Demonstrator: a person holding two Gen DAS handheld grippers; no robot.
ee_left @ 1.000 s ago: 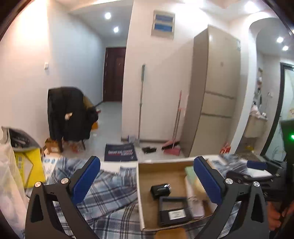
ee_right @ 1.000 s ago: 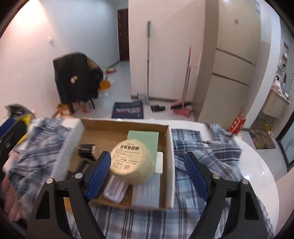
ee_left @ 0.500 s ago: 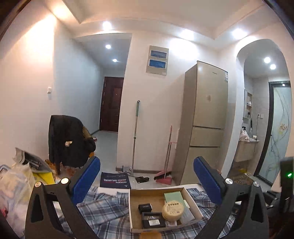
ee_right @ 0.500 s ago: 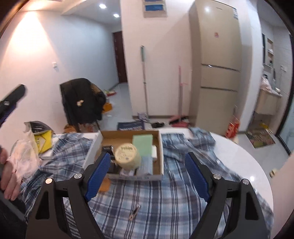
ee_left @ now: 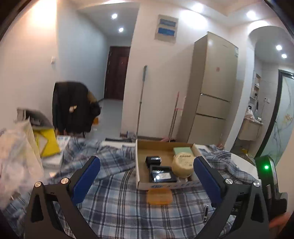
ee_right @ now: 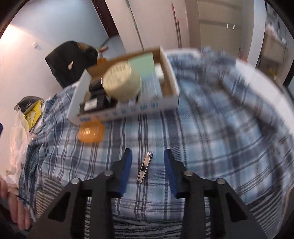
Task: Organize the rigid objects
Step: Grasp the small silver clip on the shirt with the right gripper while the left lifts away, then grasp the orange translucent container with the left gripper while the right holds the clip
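Jaws of the right gripper (ee_right: 148, 165) are closing around the nail clipper (ee_right: 145, 167) lying on the plaid cloth (ee_right: 211, 147) near the table's front edge, not yet touching. The left gripper (ee_left: 145, 176) is hanging wide open, empty. The thin clipper risks slipping flat, or cloth getting pinched.

**Lit hallway room, seen past a round counter**

Glowing overhead: recessed ceiling spotlights (ee_left: 114, 16). Standing pale and bare on the left: a painted wall (ee_left: 33, 60). Closing off the far end of the corridor: a dark wooden door (ee_left: 117, 72). Hanging high on the middle wall: a panel box with two blue strips (ee_left: 166, 28). Rising tall to the right: a beige fridge (ee_left: 215, 88). Leaning against the wall beside it: a mop (ee_left: 141, 99) and a red-handled broom (ee_left: 174, 114). Draping over a chair on the left: a black jacket (ee_left: 73, 108). Stretching grey and glossy toward the door: the floor (ee_left: 110, 117). Opening on the far right: an arched doorway (ee_left: 266, 33). Covering the white counter (ee_right: 257, 77): a blue plaid cloth (ee_left: 119, 202).
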